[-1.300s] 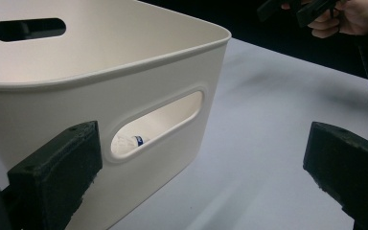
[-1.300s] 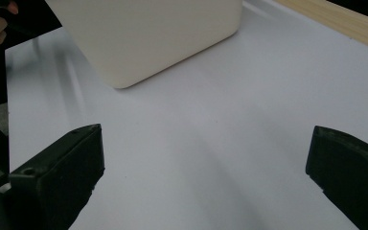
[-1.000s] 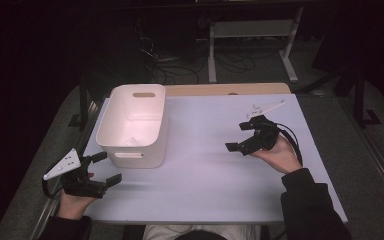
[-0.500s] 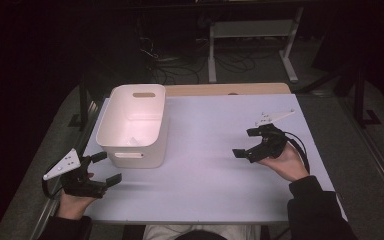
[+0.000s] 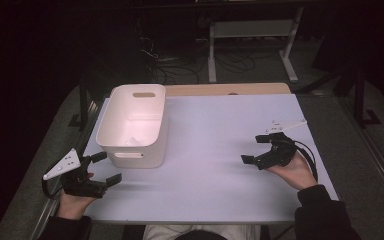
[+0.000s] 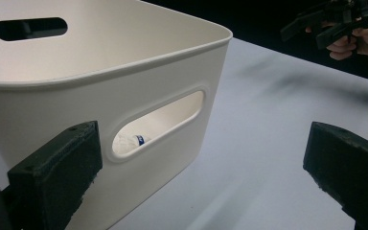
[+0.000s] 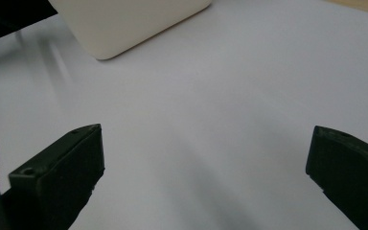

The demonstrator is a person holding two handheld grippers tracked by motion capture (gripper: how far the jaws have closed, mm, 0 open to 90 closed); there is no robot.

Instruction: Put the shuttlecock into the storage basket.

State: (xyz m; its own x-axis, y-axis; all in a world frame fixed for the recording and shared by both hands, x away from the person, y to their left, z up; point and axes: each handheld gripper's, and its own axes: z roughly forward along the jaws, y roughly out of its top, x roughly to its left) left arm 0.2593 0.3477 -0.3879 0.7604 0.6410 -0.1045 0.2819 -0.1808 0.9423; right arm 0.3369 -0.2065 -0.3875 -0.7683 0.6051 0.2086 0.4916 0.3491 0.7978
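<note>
A white plastic bin [image 5: 136, 125] with handle slots stands on the left part of the pale table [image 5: 215, 150]. Through its near handle slot, in the left gripper view, a small white item with a blue mark [image 6: 133, 140] lies inside the bin [image 6: 100, 72]. My left gripper [image 5: 102, 167] rests at the table's front left corner, just in front of the bin, open and holding nothing. My right gripper [image 5: 256, 149] is low over the right side of the table, open and holding nothing, and it faces the bin [image 7: 124, 24] across bare tabletop.
A wooden strip [image 5: 227, 89] runs along the table's far edge. Beyond it the dark floor holds cables [image 5: 180, 70] and a white metal frame [image 5: 252, 40]. Bare tabletop lies between the bin and my right gripper.
My right gripper has drawn back toward the table's front right and lower over the surface. The left gripper and the bin have stayed put.
</note>
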